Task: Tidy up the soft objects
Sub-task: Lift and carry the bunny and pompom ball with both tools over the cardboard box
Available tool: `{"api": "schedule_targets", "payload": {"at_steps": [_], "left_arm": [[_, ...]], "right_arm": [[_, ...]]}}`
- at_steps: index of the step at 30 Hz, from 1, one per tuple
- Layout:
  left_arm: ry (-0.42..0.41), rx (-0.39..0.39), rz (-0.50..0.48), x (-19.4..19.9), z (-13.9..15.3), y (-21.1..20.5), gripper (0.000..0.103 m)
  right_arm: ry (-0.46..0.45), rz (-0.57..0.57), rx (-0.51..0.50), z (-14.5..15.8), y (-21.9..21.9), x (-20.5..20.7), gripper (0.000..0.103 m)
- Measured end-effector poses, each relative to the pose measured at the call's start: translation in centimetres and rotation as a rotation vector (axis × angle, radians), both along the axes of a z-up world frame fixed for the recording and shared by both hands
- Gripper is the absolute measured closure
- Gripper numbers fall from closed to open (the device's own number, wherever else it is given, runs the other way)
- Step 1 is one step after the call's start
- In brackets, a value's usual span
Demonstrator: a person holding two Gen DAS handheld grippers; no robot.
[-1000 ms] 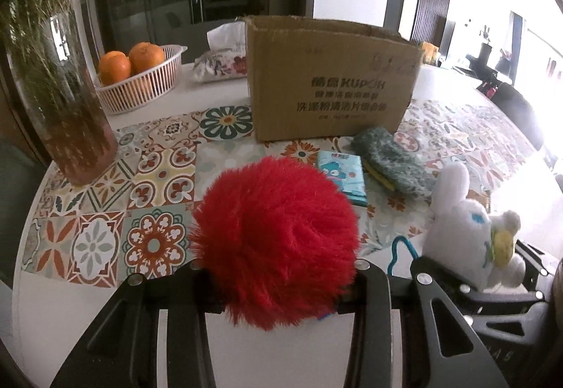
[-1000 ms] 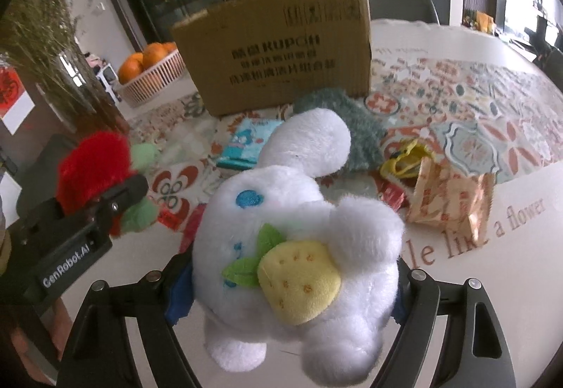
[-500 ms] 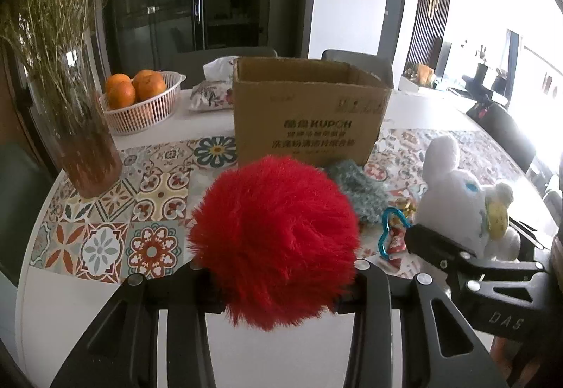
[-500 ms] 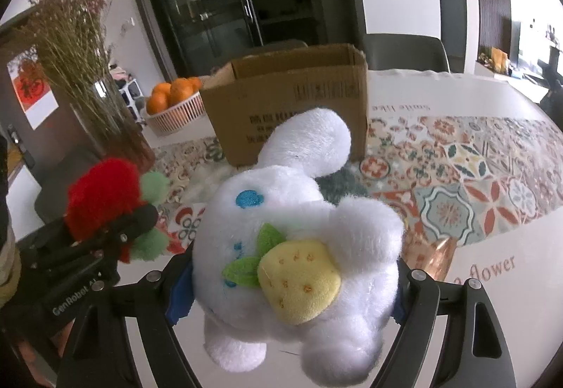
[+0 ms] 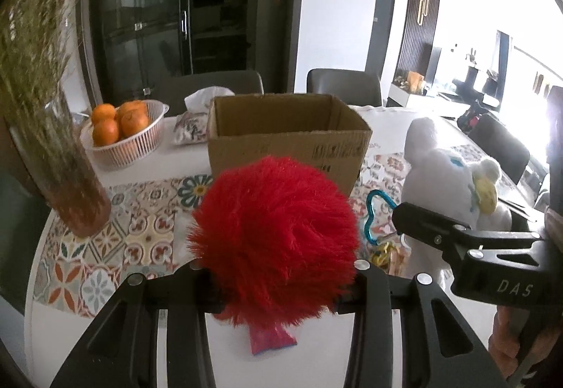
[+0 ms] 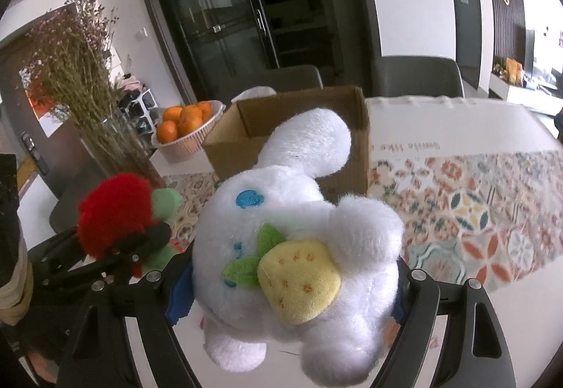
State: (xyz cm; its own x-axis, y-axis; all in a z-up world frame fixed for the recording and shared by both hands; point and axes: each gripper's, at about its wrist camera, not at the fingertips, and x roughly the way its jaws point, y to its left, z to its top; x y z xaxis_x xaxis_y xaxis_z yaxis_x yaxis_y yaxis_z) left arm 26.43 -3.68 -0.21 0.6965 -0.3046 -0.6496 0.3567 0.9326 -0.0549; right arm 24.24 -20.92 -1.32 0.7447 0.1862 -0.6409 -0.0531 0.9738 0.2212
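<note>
My left gripper [image 5: 278, 286] is shut on a fluffy red pom-pom [image 5: 274, 240], held in the air in front of an open cardboard box [image 5: 285, 145] on the table. My right gripper [image 6: 292, 286] is shut on a white plush rabbit [image 6: 295, 247] with a yellow strawberry on its chest, also lifted, with the cardboard box [image 6: 355, 127] just behind it. In the left wrist view the plush rabbit [image 5: 447, 173] and the right gripper's black body show at the right. The right wrist view shows the red pom-pom [image 6: 116, 212] at the left, with green fluff attached to it.
A white basket of oranges [image 5: 123, 138] and a tissue pack [image 5: 197, 117] stand behind the box's left side. A glass vase of dried flowers [image 5: 59, 156] stands at the far left. A blue carabiner [image 5: 376, 219] and small wrappers lie on the patterned mat [image 6: 475, 212]. Chairs line the far edge.
Both grippers have risen with their toys and moved closer to the box; its open top has come into view. The items on the mat have slipped beneath the toys.
</note>
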Motion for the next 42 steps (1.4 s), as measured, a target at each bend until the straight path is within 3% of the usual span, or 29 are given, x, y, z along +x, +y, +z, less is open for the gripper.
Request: {"api": "schedule_targets", "payload": {"at_steps": [11,22,33,42], "left_arm": [[-0.034,0.029,-0.008,5.0,3.6,-1.6,0.062],[0.007,0.04,-0.016,10.9,6.4,-2.6,0.062],[0.116,-0.02,0.044,18.1,5.2,-2.3,0.062],[0.17,0.012,0.046,21.8,2.2,-3.3,0.062]], "right_arm": [[-0.051,0.023,-0.055,4.8,-1.1,4.8,0.019],[0.035,0.055,-0.036,7.2,-2.2,12.2,0.019],[0.157,0.062,-0.016,5.2,-2.1,19.8,0.019],[0.246,0.081,0.005,1.3,-2.9,24.4,0.019]]}}
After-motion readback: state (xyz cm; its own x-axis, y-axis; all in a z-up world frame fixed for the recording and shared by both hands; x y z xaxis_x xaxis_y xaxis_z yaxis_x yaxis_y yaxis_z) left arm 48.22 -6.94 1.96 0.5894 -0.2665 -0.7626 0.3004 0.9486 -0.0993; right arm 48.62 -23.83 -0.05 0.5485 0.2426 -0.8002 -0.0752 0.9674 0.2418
